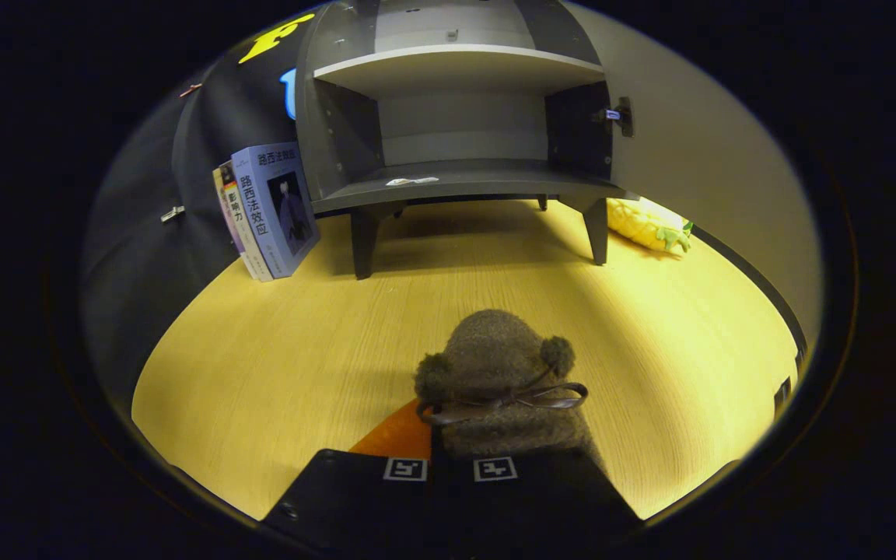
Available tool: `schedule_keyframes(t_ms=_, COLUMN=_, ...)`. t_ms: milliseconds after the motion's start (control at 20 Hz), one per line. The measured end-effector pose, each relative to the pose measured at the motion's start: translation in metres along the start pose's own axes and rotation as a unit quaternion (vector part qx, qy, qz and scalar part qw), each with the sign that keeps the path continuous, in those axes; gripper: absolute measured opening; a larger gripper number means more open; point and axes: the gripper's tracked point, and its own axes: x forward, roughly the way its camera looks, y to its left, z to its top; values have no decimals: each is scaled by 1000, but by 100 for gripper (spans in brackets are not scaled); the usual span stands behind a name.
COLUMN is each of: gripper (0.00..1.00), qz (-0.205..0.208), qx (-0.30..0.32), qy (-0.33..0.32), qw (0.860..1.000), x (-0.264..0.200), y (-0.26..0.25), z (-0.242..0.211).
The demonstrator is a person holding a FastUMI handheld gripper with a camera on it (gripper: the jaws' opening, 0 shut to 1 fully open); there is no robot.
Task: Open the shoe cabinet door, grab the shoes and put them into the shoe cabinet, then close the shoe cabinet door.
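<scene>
While the fingers [448, 467] are pinching the fuzzy shoe [498, 373] by its heel, it is risking sagging and catching the shoe cabinet [456, 175] shelf lip

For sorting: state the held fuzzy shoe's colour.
Brown, with pompoms and bow: fuzzy shoe, gripper view.

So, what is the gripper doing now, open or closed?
Gripper: closed on the brown shoe, held above the wooden floor, facing the open shoe cabinet.
</scene>
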Motion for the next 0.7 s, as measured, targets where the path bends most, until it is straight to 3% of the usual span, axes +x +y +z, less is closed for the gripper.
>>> schedule_keyframes(t_ms=250, gripper=7, qz=4, qx=7, qy=-14, qw=1000, x=-16, y=-6, z=27)
schedule_keyframes(t_ms=700, gripper=7, qz=36, qx=24, qy=-47, qw=998, x=-85, y=3, z=153)
